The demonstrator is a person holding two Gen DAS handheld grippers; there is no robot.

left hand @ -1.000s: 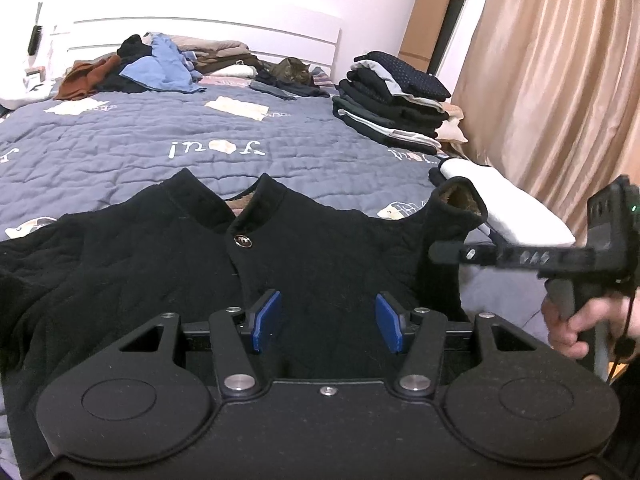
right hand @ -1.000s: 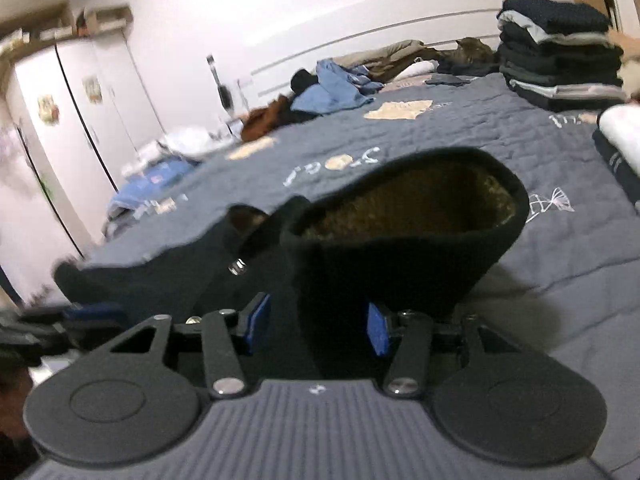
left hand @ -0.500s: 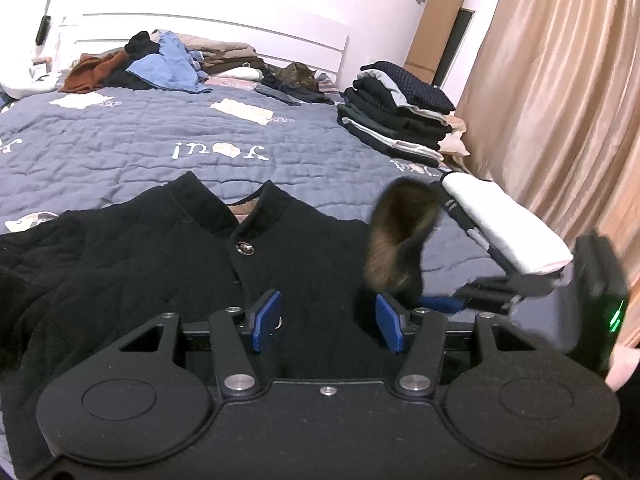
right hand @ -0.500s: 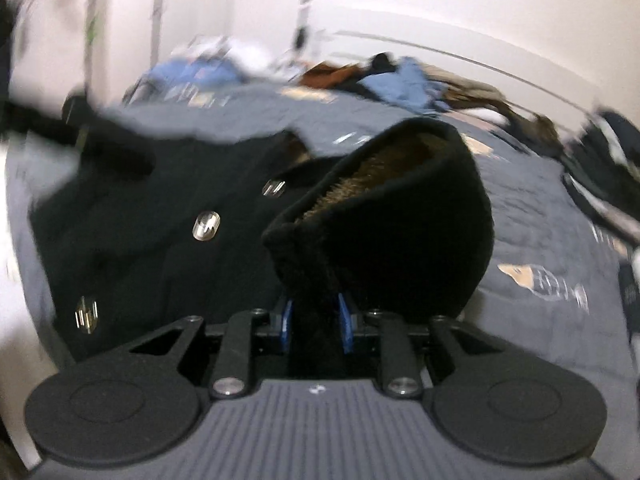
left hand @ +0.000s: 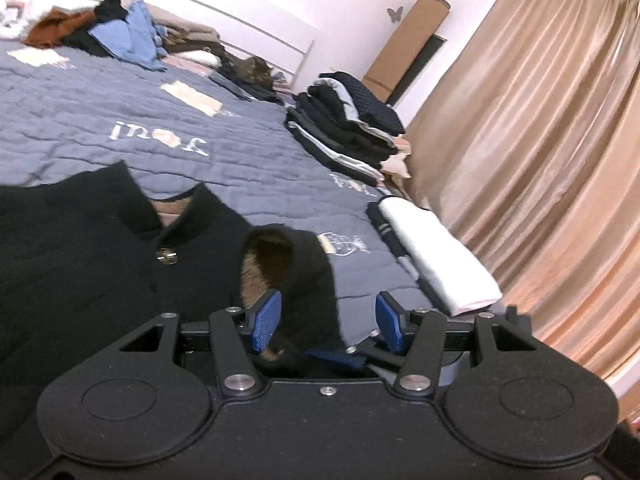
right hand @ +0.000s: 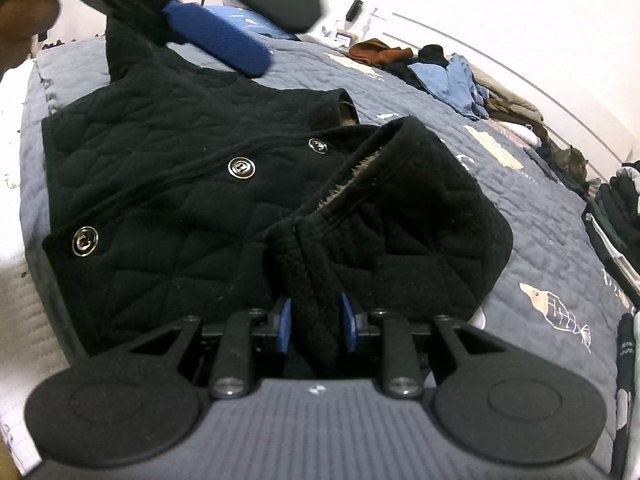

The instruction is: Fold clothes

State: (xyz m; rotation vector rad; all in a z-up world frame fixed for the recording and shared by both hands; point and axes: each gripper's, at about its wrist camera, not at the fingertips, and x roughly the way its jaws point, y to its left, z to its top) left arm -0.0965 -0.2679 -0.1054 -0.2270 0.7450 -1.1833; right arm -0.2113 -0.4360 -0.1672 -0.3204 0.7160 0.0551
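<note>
Over the jacket (right hand: 168,184), right gripper (right hand: 314,322) angled down, clamping sleeve cuff (right hand: 400,216)

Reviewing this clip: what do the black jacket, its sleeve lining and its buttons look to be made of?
Black jacket: soft quilted knit or fleece-like fabric, matte; diamond stitch lines show. Sleeve lining: brownish fuzzy pile, probably faux fur, with fraying fibres at the cuff. Buttons: apparently metal, or metal-look plastic, with bright glints and an embossed face.

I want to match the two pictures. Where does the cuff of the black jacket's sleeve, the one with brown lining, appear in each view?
Left wrist: the sleeve cuff stands low at centre, by the left gripper.
Right wrist: the cuff is right of centre, pinched in the right gripper.
Shared landmark: the stack of folded dark clothes.
</note>
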